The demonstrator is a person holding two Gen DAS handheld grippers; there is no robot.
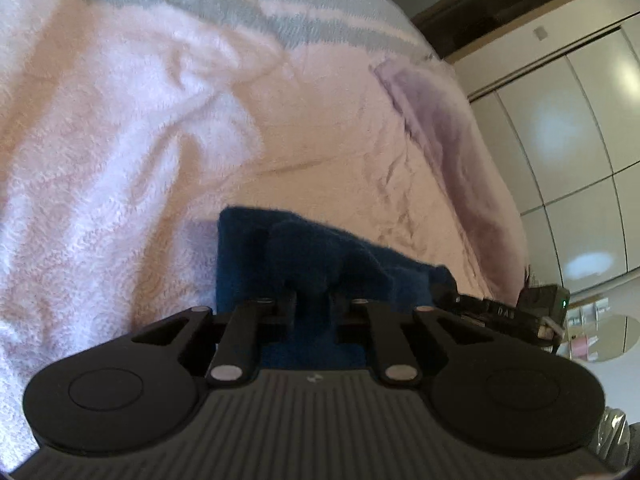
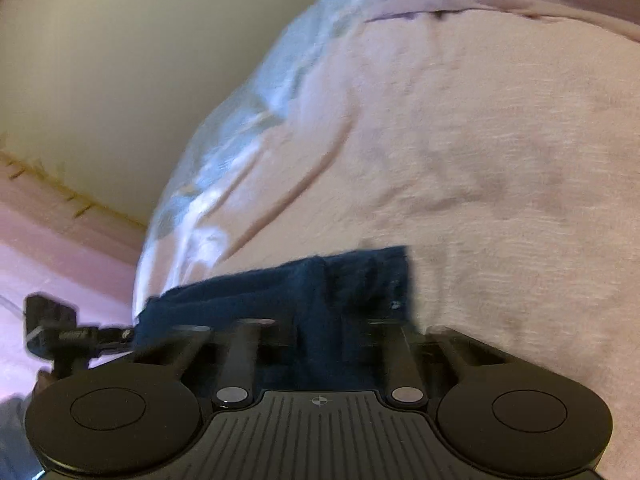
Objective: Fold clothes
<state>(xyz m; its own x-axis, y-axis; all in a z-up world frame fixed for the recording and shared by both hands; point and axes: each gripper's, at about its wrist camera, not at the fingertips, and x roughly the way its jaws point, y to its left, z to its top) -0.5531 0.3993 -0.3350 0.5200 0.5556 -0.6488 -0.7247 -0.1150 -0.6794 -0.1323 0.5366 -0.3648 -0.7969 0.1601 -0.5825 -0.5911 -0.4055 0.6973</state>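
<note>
A: Position of the dark blue cloth (image 1: 320, 256)?

B: It is held up over the pink bedsheet (image 1: 340, 132), stretched between both claws. One bunched edge is pinched in the left claw (image 1: 314, 304); the other edge is clamped in the right claw (image 2: 320, 332).

A: Surroundings?

B: A fluffy pink blanket (image 1: 100, 152) is recorded to the left, a purple pillow (image 1: 452, 152) near the white wardrobe doors (image 1: 568, 92).
</note>
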